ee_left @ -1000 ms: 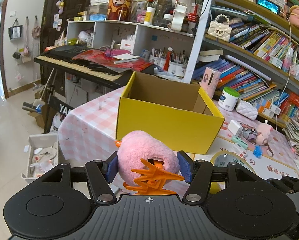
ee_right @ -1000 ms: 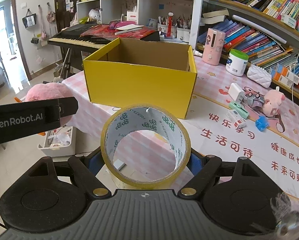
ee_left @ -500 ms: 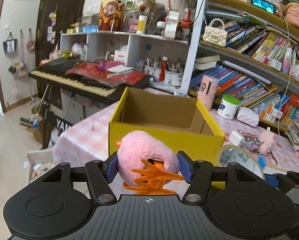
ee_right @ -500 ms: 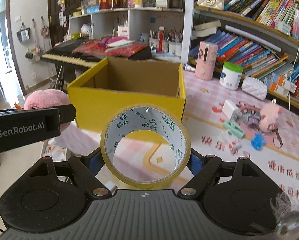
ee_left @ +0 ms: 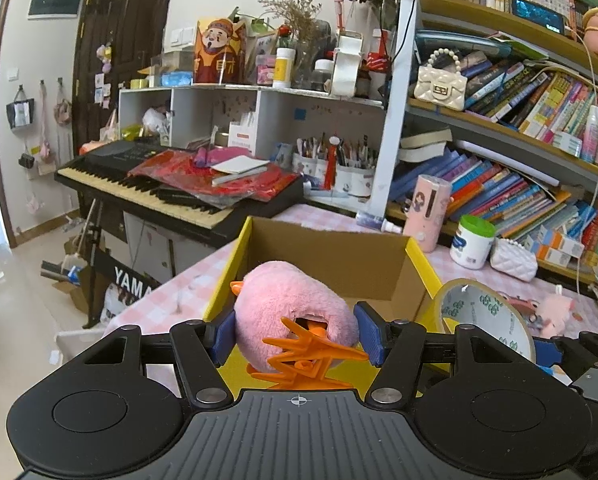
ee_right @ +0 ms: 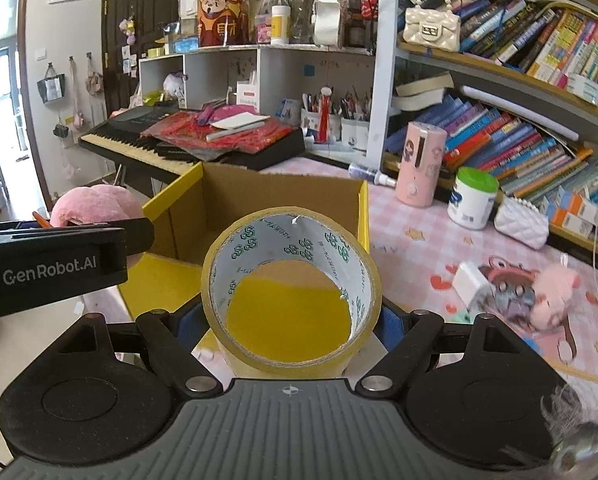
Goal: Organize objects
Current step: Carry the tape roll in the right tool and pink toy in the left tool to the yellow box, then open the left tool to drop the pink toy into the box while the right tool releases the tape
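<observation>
The left hand-held gripper (ee_left: pixel 295 334) pinches a pink plush toy (ee_left: pixel 291 304) with orange feet, held above the near wall of the open yellow box (ee_left: pixel 327 256) at 12 o'clock. The right hand-held gripper (ee_right: pixel 291 320) clamps a tape roll (ee_right: pixel 291 288) before the same box, which stands on the pink-checked desk (ee_right: pixel 411 236).

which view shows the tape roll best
The right wrist view: the tape roll sits centred between the right gripper pads, its printed core plain. The left wrist view shows only part of it at the right edge.
</observation>
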Demonstrator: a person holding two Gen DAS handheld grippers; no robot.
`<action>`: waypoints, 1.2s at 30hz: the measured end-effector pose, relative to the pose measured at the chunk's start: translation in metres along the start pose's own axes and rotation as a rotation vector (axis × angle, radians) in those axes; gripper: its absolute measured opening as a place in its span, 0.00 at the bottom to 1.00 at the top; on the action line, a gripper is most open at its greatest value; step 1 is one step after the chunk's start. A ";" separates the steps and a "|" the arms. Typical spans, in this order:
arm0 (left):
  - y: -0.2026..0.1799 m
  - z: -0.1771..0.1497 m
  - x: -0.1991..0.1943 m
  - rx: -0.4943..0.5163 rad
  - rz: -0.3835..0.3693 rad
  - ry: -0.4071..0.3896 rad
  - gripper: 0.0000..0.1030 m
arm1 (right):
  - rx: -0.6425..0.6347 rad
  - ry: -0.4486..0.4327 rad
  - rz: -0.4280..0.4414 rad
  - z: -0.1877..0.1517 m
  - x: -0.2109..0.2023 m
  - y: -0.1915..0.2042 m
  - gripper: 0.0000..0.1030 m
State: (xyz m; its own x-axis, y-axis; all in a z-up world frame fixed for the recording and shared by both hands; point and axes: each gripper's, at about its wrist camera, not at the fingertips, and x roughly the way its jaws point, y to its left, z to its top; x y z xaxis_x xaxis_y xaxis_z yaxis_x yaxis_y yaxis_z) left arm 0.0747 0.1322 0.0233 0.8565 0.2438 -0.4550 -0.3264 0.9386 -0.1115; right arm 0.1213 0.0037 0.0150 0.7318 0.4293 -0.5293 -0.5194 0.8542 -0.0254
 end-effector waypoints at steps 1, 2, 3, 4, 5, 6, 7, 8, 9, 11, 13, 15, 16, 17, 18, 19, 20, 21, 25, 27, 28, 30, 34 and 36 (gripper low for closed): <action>-0.001 0.002 0.003 0.000 0.004 -0.001 0.58 | -0.004 -0.005 0.004 0.003 0.003 -0.001 0.79; -0.002 0.004 0.006 -0.001 0.008 -0.002 0.58 | -0.007 -0.010 0.008 0.006 0.006 -0.003 0.79; -0.004 0.006 0.009 0.001 0.013 -0.003 0.58 | -0.010 -0.016 0.012 0.009 0.009 -0.004 0.79; -0.006 0.008 0.012 0.002 0.018 -0.003 0.58 | -0.013 -0.021 0.015 0.011 0.013 -0.006 0.79; -0.007 0.009 0.015 0.005 0.023 -0.003 0.58 | -0.016 -0.025 0.018 0.013 0.016 -0.008 0.79; -0.009 0.010 0.019 0.007 0.028 -0.002 0.58 | -0.017 -0.026 0.022 0.015 0.019 -0.010 0.79; -0.010 0.011 0.022 0.008 0.035 0.001 0.58 | -0.017 -0.026 0.026 0.017 0.023 -0.012 0.79; -0.011 0.012 0.027 0.009 0.042 0.005 0.58 | -0.018 -0.025 0.029 0.019 0.027 -0.014 0.79; -0.013 0.013 0.029 0.009 0.047 0.007 0.58 | -0.019 -0.023 0.032 0.020 0.031 -0.017 0.79; -0.015 0.015 0.035 0.012 0.056 0.011 0.58 | -0.024 -0.020 0.038 0.023 0.040 -0.021 0.79; -0.017 0.016 0.040 0.012 0.066 0.015 0.58 | -0.031 -0.016 0.045 0.025 0.048 -0.023 0.79; -0.019 0.017 0.046 0.012 0.073 0.018 0.58 | -0.046 -0.017 0.048 0.027 0.056 -0.024 0.79; -0.020 0.018 0.048 0.012 0.078 0.019 0.58 | -0.055 -0.020 0.051 0.028 0.060 -0.024 0.79; -0.020 0.019 0.050 0.011 0.082 0.021 0.58 | -0.064 -0.022 0.055 0.028 0.064 -0.024 0.79; -0.021 0.020 0.054 0.010 0.087 0.022 0.58 | -0.071 -0.024 0.059 0.029 0.068 -0.024 0.79; -0.021 0.020 0.056 0.010 0.093 0.022 0.58 | -0.079 -0.026 0.063 0.030 0.073 -0.024 0.79; -0.020 0.021 0.059 0.010 0.100 0.023 0.58 | -0.088 -0.026 0.066 0.031 0.077 -0.024 0.79; -0.020 0.021 0.062 0.010 0.106 0.025 0.58 | -0.097 -0.024 0.067 0.032 0.081 -0.024 0.79; -0.017 0.021 0.078 0.007 0.127 0.058 0.58 | -0.129 -0.017 0.089 0.033 0.098 -0.025 0.79; -0.016 0.019 0.086 0.003 0.134 0.080 0.58 | -0.147 -0.010 0.105 0.032 0.106 -0.024 0.79; -0.016 0.018 0.089 0.007 0.138 0.089 0.58 | -0.159 -0.003 0.115 0.032 0.111 -0.024 0.79; -0.017 0.016 0.094 0.015 0.141 0.104 0.58 | -0.178 0.012 0.115 0.032 0.119 -0.023 0.79; -0.020 0.014 0.105 0.025 0.143 0.130 0.58 | -0.192 0.044 0.153 0.032 0.133 -0.027 0.79; -0.022 0.013 0.110 0.029 0.140 0.141 0.58 | -0.207 0.046 0.179 0.033 0.136 -0.028 0.79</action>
State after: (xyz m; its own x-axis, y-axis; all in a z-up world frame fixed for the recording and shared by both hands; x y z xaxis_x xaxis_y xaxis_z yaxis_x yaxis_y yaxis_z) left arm 0.1812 0.1417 -0.0123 0.7382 0.3380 -0.5837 -0.4251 0.9051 -0.0135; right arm 0.2498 0.0479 -0.0277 0.6019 0.5500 -0.5790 -0.7212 0.6857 -0.0982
